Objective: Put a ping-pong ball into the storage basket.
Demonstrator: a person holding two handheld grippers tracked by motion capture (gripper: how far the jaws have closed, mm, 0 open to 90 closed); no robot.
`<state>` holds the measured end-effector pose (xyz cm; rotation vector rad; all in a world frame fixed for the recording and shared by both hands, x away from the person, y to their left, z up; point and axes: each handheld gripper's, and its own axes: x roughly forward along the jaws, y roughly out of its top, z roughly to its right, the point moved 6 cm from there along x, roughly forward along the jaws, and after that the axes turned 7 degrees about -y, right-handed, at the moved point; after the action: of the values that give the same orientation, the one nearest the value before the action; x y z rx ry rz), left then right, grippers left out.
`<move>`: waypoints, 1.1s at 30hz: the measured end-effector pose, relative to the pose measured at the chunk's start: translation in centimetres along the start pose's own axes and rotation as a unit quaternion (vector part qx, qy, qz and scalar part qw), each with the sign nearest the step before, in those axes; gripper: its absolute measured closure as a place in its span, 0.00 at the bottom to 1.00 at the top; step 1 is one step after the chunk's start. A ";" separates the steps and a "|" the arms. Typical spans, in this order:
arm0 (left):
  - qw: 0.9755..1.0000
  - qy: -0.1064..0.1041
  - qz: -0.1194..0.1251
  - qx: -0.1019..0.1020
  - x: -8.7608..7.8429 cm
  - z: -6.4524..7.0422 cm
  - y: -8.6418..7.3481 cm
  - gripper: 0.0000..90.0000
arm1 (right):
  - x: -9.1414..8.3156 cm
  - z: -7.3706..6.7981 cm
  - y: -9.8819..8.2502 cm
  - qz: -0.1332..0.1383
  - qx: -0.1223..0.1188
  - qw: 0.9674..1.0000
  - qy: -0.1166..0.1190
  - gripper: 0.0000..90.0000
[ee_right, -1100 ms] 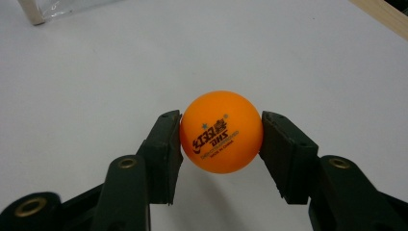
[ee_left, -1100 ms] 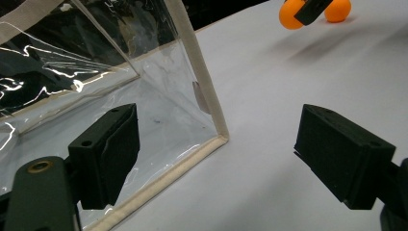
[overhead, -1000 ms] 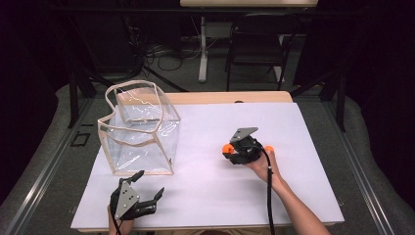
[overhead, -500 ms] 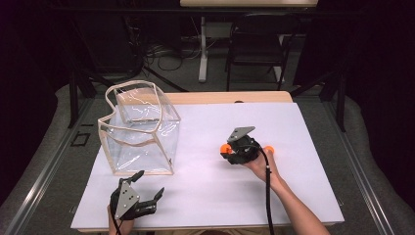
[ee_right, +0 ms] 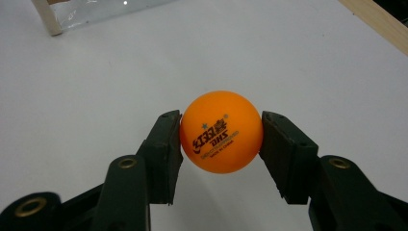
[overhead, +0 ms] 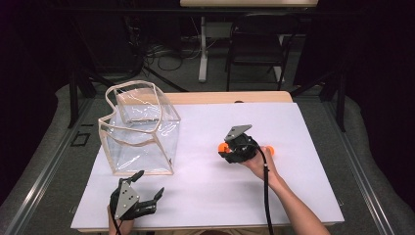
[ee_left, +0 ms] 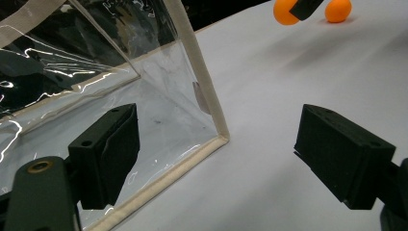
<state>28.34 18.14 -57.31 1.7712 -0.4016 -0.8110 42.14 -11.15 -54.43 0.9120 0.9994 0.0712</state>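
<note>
Starting at the left of the high view, the clear bag [overhead: 142,129] with its cream edging is standing open-topped on the white table [overhead: 303,196], and everything else is placed here from that bag. Your left gripper [overhead: 142,193] is resting on the table just in front of the bag's near bottom edge, close to your side of the table. In the left gripper view its jaws are standing wide apart with nothing between them; one pad is lying against the bag's clear wall near the bottom seam, and the bag's near corner [ee_left: 222,137] is sitting in the gap.

Moving right from the bag, your right gripper [overhead: 230,148] is sitting well apart from it, out over the middle of the table. You are holding an orange ball [ee_right: 221,131] in it: in the right gripper view the two pads are pressing on the ball's opposite sides, the jaws closed just to the ball's width, with black printed lettering facing the camera. The bag's bottom corner is showing beyond it at the upper left of that view.

Farther right again, a second orange ball [overhead: 269,150] is lying on the table just beside your right hand [overhead: 257,164], on the side away from the bag.
</note>
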 end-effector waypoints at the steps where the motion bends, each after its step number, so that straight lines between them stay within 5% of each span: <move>1: 1.000 0.000 0.001 0.000 0.0 0.0 0.0 0.17 | 0.0 0.0 0.1 0.001 -0.001 1.000 0.000 0.56; 33: 1.000 -0.001 0.002 0.000 0.0 0.0 0.0 0.17 | 0.4 -0.4 2.4 -0.001 -0.020 1.000 0.007 0.56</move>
<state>28.35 18.10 -57.30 1.7691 -0.4051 -0.8103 42.87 -9.17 -53.13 0.8751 1.0081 0.0951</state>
